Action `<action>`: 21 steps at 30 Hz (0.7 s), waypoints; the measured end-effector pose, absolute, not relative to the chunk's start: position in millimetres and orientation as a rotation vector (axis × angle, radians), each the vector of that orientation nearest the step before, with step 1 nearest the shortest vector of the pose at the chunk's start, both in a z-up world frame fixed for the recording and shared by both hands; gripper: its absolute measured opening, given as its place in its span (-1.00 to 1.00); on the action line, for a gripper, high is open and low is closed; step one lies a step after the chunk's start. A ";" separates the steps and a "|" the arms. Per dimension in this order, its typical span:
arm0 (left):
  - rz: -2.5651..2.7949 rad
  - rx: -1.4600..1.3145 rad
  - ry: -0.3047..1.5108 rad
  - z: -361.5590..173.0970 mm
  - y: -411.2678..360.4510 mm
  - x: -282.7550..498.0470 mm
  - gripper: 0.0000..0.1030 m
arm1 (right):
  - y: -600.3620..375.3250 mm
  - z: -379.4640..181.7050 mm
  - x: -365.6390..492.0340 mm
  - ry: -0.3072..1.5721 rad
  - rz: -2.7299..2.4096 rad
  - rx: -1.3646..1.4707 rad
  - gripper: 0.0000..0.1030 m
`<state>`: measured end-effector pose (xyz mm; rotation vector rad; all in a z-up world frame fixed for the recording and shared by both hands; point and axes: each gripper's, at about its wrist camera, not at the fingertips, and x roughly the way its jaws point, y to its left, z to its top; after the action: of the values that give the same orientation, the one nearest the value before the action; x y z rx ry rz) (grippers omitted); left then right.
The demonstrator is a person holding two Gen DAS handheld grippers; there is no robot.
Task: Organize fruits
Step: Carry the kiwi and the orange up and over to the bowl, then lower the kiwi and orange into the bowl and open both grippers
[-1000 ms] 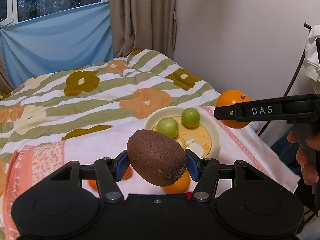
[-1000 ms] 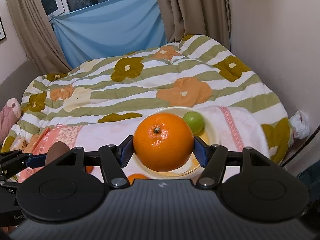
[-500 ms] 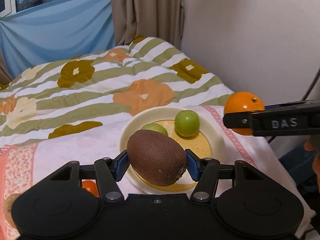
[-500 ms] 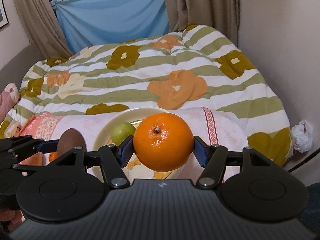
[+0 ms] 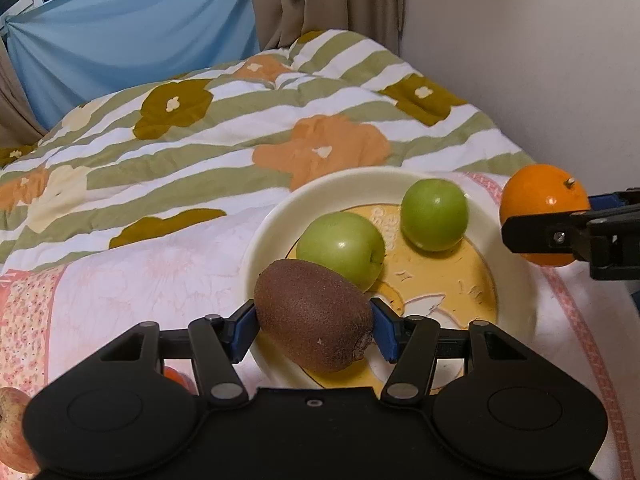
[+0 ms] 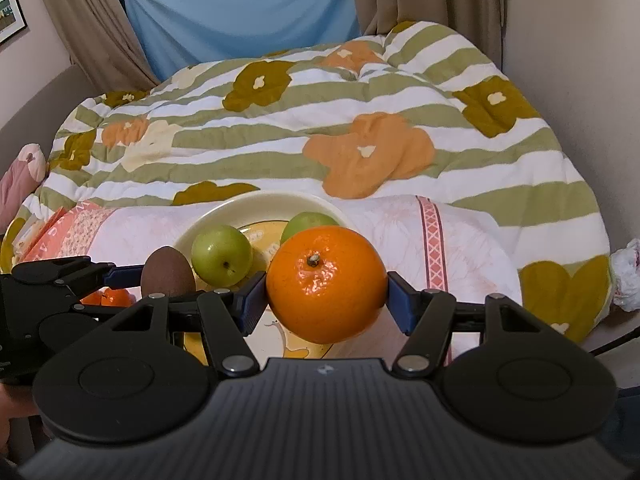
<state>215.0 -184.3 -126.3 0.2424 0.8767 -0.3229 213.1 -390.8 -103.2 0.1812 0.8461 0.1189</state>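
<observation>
We see the floral quilt [image 5: 224,120] filling the upper frame, the plate [image 5: 276,216] at centre bearing two green apples [image 5: 340,246]. Our right gripper [image 6: 326,294] clamps the orange [image 6: 326,284]; our left gripper [image 5: 314,326] clamps the kiwi [image 5: 314,316], lower centre.

Black tool [image 5: 315,330] bears blue pads [image 5: 245,330], silver screws.

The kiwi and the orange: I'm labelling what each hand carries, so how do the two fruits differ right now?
The kiwi is brown, dull and fuzzy; the orange is bright and glossy. The kiwi is egg-shaped and lies tilted, while the orange is round with its stem nub facing the camera. The kiwi sits in the left tongs, the orange in the right tongs. Both are clamped at their sides above the plate.
</observation>
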 end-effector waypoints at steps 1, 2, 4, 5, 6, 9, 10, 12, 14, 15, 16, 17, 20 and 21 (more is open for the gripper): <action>-0.320 0.255 0.873 -127.1 -186.3 214.9 0.22 | -391.1 -105.2 214.4 0.849 0.122 0.181 0.50; -0.315 0.271 0.868 -127.8 -188.3 215.0 0.23 | -391.3 -106.5 215.8 0.853 0.125 0.180 0.50; -0.315 0.287 0.868 -130.0 -191.3 216.0 0.22 | -391.6 -109.0 218.1 0.855 0.129 0.175 0.50; -0.317 0.292 0.873 -131.3 -193.3 216.9 0.22 | -390.9 -109.4 218.1 0.855 0.131 0.170 0.50; -0.319 0.297 0.884 -133.7 -195.1 217.9 0.23 | -390.9 -110.0 218.7 0.855 0.132 0.165 0.50; -0.315 0.314 0.889 -138.1 -199.2 215.6 0.36 | -389.3 -108.9 219.0 0.855 0.138 0.159 0.51; -0.316 0.319 0.879 -136.8 -200.2 214.4 0.46 | -389.2 -108.8 218.9 0.855 0.141 0.156 0.50; -0.306 0.340 0.843 -130.3 -202.0 210.3 0.97 | -389.1 -108.3 218.3 0.854 0.147 0.151 0.50; -0.299 0.366 0.802 -122.3 -202.1 204.0 0.99 | -389.1 -107.5 217.1 0.852 0.151 0.146 0.50; -0.304 0.373 0.799 -119.8 -201.9 202.0 0.99 | -389.1 -107.1 217.0 0.854 0.154 0.142 0.50; -0.307 0.377 0.800 -117.2 -200.4 199.8 0.99 | -389.4 -107.0 216.6 0.855 0.156 0.140 0.51; -0.306 0.375 0.801 -114.7 -197.9 197.3 0.99 | -389.3 -106.9 216.1 0.857 0.157 0.139 0.51; -0.300 0.354 0.807 -107.1 -190.3 191.1 0.99 | -388.2 -106.8 217.0 0.864 0.166 0.132 0.51; -0.294 0.343 0.807 -104.4 -187.1 189.1 0.99 | -388.0 -106.5 218.1 0.865 0.171 0.130 0.51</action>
<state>189.1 -187.1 -104.4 0.3425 0.8067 -0.2945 218.1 -388.0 -106.5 0.1297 0.8652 0.1707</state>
